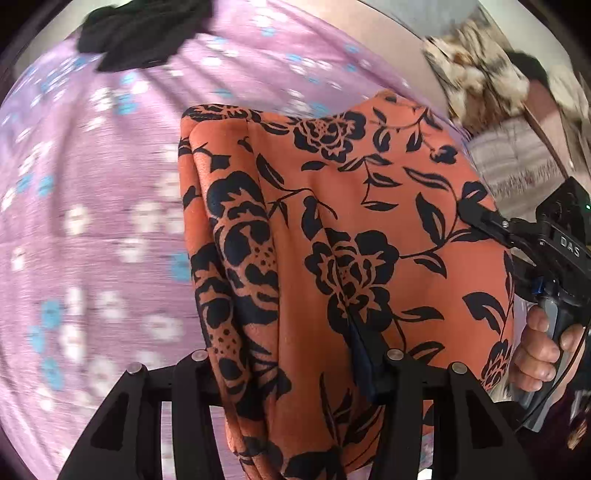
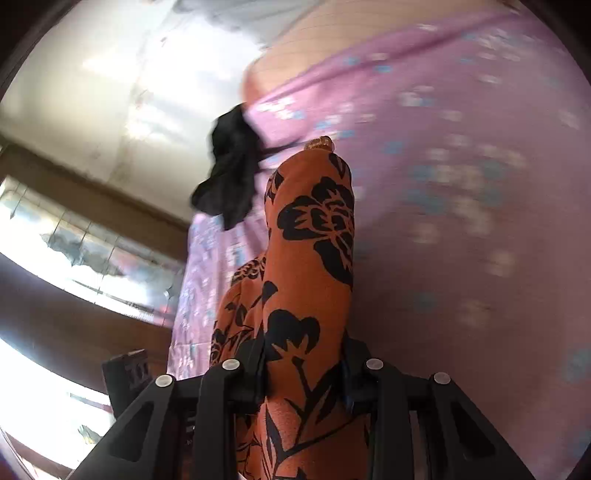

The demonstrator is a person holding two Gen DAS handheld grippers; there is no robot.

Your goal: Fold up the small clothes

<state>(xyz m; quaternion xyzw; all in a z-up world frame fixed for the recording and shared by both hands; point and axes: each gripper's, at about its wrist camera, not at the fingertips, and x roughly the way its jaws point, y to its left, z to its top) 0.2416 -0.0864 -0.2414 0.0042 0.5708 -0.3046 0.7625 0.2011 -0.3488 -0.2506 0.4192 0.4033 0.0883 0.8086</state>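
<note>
An orange garment with black flowers [image 1: 332, 221] hangs between both grippers above a purple flowered bedsheet [image 1: 92, 221]. My left gripper [image 1: 295, 373] is shut on one edge of it, the cloth bunched between its jaws. My right gripper [image 2: 303, 369] is shut on the other edge of the garment [image 2: 310, 258]. It also shows in the left wrist view [image 1: 476, 218], held by a hand at the right, pinching the cloth's far corner.
A black garment [image 1: 144, 33] lies crumpled on the sheet at its far edge; it also shows in the right wrist view [image 2: 229, 177]. Patterned pillows [image 1: 476, 77] lie at the right. A wall and a window [image 2: 74, 251] lie beyond the bed.
</note>
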